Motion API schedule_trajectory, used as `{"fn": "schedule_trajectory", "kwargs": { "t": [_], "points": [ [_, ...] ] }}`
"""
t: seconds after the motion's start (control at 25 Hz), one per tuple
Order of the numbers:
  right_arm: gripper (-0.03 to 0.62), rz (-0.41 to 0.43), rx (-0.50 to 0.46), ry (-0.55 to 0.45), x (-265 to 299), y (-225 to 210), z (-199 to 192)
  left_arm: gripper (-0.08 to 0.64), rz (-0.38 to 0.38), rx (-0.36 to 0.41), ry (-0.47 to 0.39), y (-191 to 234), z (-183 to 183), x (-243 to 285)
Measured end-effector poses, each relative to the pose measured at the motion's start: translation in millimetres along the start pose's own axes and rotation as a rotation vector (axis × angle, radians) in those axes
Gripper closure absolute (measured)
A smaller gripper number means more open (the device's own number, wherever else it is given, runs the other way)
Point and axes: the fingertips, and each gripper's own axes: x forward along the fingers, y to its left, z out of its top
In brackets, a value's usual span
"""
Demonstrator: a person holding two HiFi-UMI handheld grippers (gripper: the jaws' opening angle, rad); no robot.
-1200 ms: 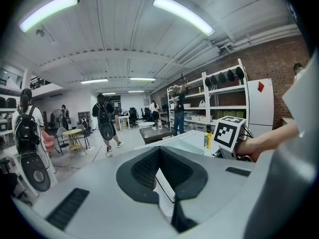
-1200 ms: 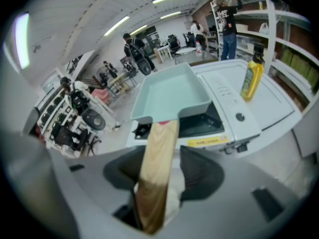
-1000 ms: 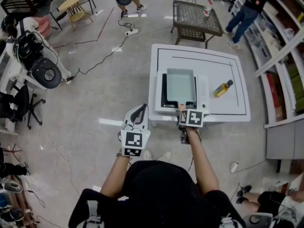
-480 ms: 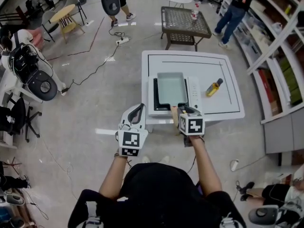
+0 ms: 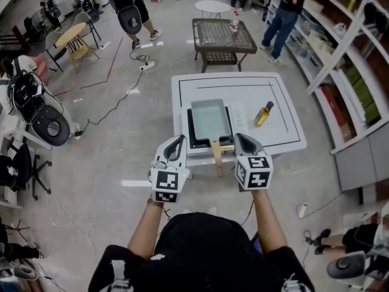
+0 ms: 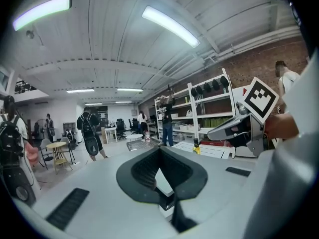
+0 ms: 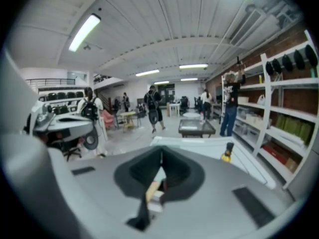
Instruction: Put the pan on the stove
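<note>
A rectangular grey pan (image 5: 211,115) sits on the black-and-white stove (image 5: 239,115) on the white table (image 5: 285,132). Its wooden handle (image 5: 217,156) sticks out over the table's front edge toward me. My right gripper (image 5: 240,138) hangs just right of the handle, apart from it, its jaws shut on nothing. In the right gripper view the shut right gripper (image 7: 160,157) shows the handle (image 7: 152,189) below it. My left gripper (image 5: 180,139) hovers left of the handle off the table's front corner, shut and empty, and is also seen as the left gripper (image 6: 159,151).
A yellow oil bottle (image 5: 263,113) lies on the table right of the stove. Behind the table stands a metal mesh table (image 5: 223,35) with a bottle. Shelves (image 5: 355,72) line the right side. People stand at the back, and chairs and cables lie to the left.
My right gripper has let go of the pan's handle, drawn back toward me and to the right, and shut. The left gripper has barely moved.
</note>
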Motion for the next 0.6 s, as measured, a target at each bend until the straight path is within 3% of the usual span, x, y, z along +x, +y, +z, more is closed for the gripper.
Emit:
{"fn": "schedule_trajectory", "kwargs": {
  "t": [0.32, 0.6],
  "points": [
    [0.558, -0.071, -0.017, -0.093, -26, -12, 16, 0.535, -0.034, 0.010, -0.031, -13, 12, 3],
    [0.558, -0.061, 0.002, -0.165, -38, -9, 23, 0.535, -0.047, 0.011, -0.044, -20, 16, 0]
  ]
}}
